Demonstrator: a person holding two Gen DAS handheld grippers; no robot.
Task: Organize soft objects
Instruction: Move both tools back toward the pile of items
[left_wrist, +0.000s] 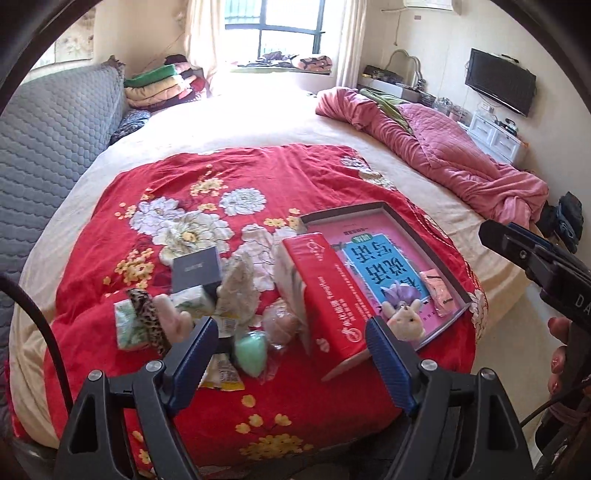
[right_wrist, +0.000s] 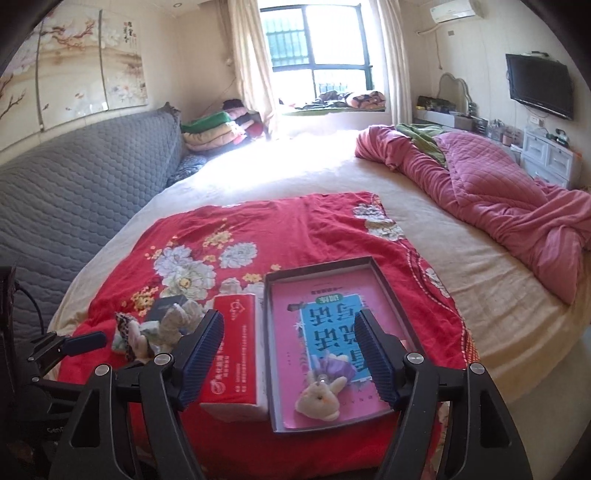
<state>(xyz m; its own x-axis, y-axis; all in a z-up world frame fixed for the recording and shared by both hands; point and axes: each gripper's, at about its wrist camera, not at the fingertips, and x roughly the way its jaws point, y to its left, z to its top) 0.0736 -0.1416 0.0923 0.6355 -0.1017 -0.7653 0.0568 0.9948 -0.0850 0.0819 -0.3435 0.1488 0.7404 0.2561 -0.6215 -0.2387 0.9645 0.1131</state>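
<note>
Holding both grippers above the red floral blanket (right_wrist: 295, 229), we keep the left gripper (left_wrist: 291, 347) and right gripper (right_wrist: 291, 354) spread wide with nothing between their jaws. A small plush bunny (right_wrist: 319, 400) lies inside the shallow box tray (right_wrist: 317, 266) on the pink booklet (right_wrist: 284, 328). Just beside the tray's left wall sits a red tissue pack (right_wrist: 236, 354); farther left, plush toys (left_wrist: 238, 291), a green egg-shaped sponge (left_wrist: 250, 350) and a dark little box (left_wrist: 195, 273) lie clustered.

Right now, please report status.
Both hand-held grippers, left and right, open, empty. Plush bunny in tray. Red tissue pack beside tray.
</note>
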